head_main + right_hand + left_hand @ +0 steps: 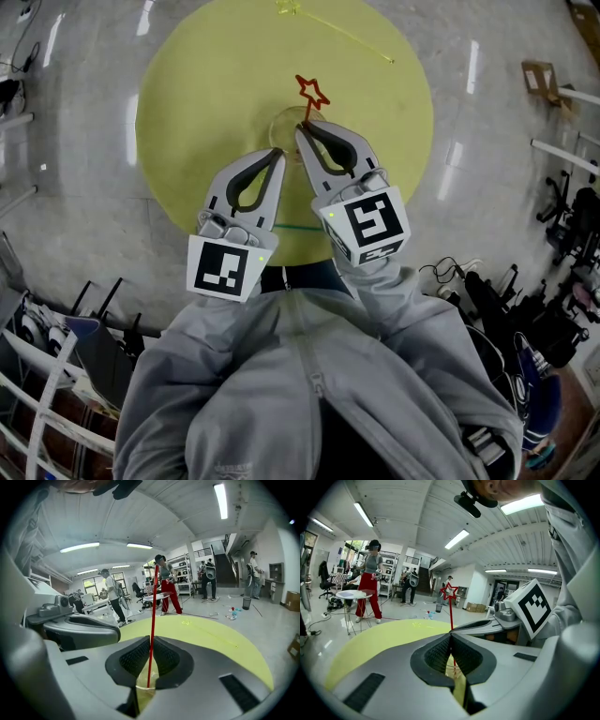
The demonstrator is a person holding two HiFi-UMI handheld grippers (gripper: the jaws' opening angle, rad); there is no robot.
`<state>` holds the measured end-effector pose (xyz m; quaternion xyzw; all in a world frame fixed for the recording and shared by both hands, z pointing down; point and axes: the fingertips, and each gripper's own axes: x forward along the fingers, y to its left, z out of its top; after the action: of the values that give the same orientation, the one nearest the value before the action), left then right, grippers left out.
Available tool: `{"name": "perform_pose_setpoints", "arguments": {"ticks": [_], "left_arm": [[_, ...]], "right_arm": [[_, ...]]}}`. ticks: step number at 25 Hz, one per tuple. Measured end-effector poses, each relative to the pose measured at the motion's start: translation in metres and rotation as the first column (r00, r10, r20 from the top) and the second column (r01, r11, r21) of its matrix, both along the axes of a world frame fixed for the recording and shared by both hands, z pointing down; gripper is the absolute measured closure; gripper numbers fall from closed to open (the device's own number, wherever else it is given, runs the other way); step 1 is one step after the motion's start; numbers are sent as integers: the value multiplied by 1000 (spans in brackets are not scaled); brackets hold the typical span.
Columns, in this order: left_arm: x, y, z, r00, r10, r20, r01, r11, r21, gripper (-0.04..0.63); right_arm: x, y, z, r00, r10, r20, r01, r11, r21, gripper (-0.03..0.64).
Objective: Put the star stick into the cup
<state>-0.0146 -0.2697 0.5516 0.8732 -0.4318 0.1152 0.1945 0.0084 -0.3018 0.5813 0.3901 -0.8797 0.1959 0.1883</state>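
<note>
A clear plastic cup (286, 124) stands near the middle of the round yellow table (197, 103). The red star stick (310, 94) stands upright in it, with the star above the rim. My right gripper (302, 131) is shut on the stick's shaft (153, 616) just over the cup (145, 688), and the stick's lower end is inside the cup. My left gripper (277, 153) is shut with its tips at the cup's near rim. In the left gripper view the star (449, 591) rises beyond the left gripper (451, 637), which touches the right gripper's side (487, 623).
A yellow star stick (333, 28) lies at the table's far edge. A green stick (292, 226) lies on the near edge below my grippers. People and a small round table (354, 594) stand beyond. Chairs and cables (553, 281) crowd the floor at right.
</note>
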Motion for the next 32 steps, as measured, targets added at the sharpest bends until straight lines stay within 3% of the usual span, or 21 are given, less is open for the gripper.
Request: {"name": "perform_pose_setpoints", "arguments": {"ticks": [14, 17, 20, 32], "left_arm": [[4, 7, -3, 1000, -1, 1, 1, 1000, 6, 578], [3, 9, -2, 1000, -4, -3, 4, 1000, 3, 578], [0, 11, -4, 1000, -3, -4, 3, 1000, 8, 578], [2, 17, -49, 1000, -4, -11, 5, 999, 50, 578]], "right_arm": [[3, 8, 6, 1000, 3, -17, -4, 1000, -22, 571], [3, 11, 8, 1000, 4, -13, -4, 999, -32, 517], [2, 14, 5, 1000, 15, -14, -16, 999, -35, 503], [23, 22, -39, 994, 89, -57, -87, 996, 23, 502]]}}
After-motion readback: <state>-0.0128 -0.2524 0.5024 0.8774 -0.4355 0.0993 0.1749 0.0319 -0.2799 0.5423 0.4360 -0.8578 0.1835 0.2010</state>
